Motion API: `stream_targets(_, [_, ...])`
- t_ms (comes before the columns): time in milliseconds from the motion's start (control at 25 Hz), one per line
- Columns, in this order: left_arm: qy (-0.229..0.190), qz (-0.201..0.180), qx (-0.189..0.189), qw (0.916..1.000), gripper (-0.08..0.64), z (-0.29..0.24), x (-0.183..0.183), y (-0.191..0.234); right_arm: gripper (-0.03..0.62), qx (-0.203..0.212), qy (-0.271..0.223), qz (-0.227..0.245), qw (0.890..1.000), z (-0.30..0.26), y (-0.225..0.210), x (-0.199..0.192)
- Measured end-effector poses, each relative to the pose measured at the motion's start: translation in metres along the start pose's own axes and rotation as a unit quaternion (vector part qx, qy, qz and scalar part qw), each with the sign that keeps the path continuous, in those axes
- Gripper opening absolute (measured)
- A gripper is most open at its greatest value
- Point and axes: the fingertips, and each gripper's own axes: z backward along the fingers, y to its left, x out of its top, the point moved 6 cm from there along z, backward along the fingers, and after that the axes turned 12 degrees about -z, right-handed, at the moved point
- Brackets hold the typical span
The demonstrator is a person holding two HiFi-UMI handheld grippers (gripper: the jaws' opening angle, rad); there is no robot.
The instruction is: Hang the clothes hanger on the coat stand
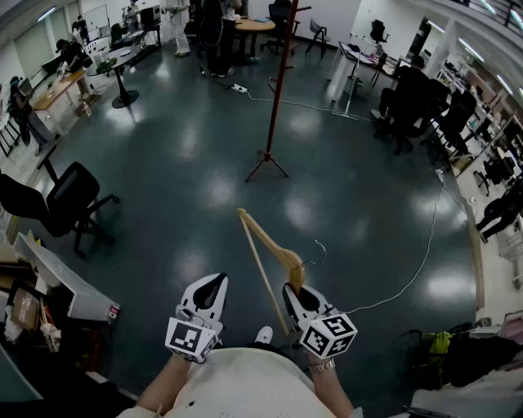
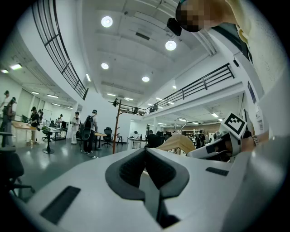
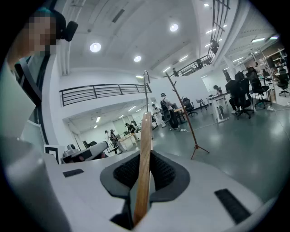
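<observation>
A wooden clothes hanger with a thin metal hook is held in my right gripper, which is shut on its shoulder. In the right gripper view the hanger runs up between the jaws, its hook at the top. The coat stand is a tall reddish-brown pole on a tripod foot, several steps ahead on the floor; it shows as coat stand to the right and as coat stand far off. My left gripper is shut and holds nothing, left of the hanger.
A black office chair and a white desk stand at the left. A white cable curves over the dark glossy floor at the right. More chairs and people crowd the back. Several people stand around a round table.
</observation>
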Motion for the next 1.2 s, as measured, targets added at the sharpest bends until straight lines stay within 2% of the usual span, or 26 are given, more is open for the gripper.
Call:
stream_targets(320, [-0.004, -0.014, 0.027, 0.9995, 0.012, -0.036, 0.009, -0.042, 0.069, -0.012, 0.011, 0.044, 0.999, 0.025, -0.049, 0.022])
stream_targets(480, [-0.017, -0.014, 0.039, 0.9990, 0.012, -0.050, 0.016, -0.059, 0.069, -0.001, 0.019, 0.047, 0.999, 0.030, -0.066, 0.030])
stream_targets(720, [-0.001, 0.005, 0.046, 0.9989, 0.012, -0.069, 0.007, -0.069, 0.069, -0.002, 0.025, 0.043, 0.999, 0.034, -0.081, 0.040])
stream_targets(1000, [-0.007, -0.010, 0.033, 0.9994, 0.012, -0.116, -0.004, -0.045, 0.069, -0.025, 0.030, 0.037, 0.999, 0.005, -0.109, 0.057])
stream_targets(1080, [-0.010, -0.004, 0.030, 0.9995, 0.012, -0.135, -0.008, -0.029, 0.069, -0.032, 0.030, 0.037, 0.998, -0.013, -0.114, 0.065])
stream_targets(1200, [-0.042, 0.019, 0.032, 0.9984, 0.012, -0.170, 0.001, -0.004, 0.069, -0.042, 0.034, 0.034, 0.998, -0.039, -0.121, 0.082])
